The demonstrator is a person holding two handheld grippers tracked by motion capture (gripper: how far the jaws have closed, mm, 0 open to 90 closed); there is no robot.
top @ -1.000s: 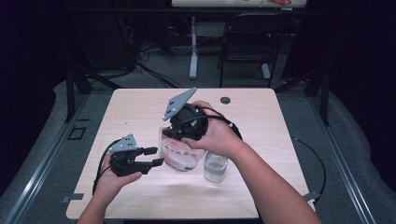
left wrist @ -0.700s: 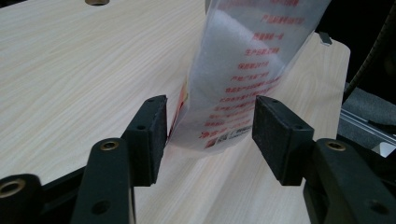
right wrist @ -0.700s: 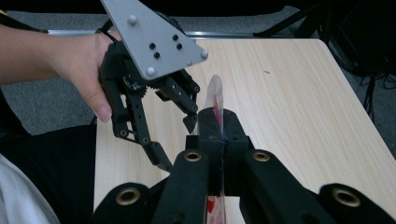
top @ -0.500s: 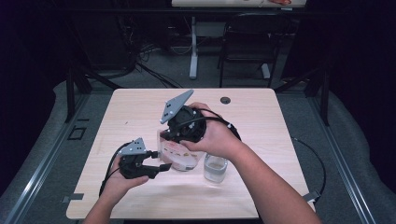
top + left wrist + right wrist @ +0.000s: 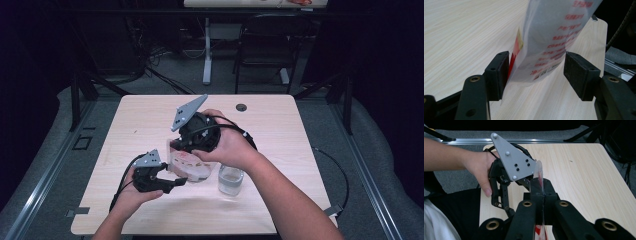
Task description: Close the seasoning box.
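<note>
Right gripper [image 5: 192, 150] is clamped on a white red-printed plastic pouch [image 5: 187, 165]; left gripper [image 5: 536, 72] stands apart around its lower end. A small clear glass jar [image 5: 231, 180] stands near the table's [image 5: 280, 130] front edge; I cannot tell its contents.

My right tongs [image 5: 543, 195] are clamped tight, held high and tilted down. My left tongs [image 5: 536, 72] sit low, jaws apart, pointing toward the right ones.

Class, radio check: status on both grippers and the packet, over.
Right gripper shut on printed plastic packet. Left gripper open, jaws straddling packet's lower end. Glass jar stands beside, not blocking.
</note>
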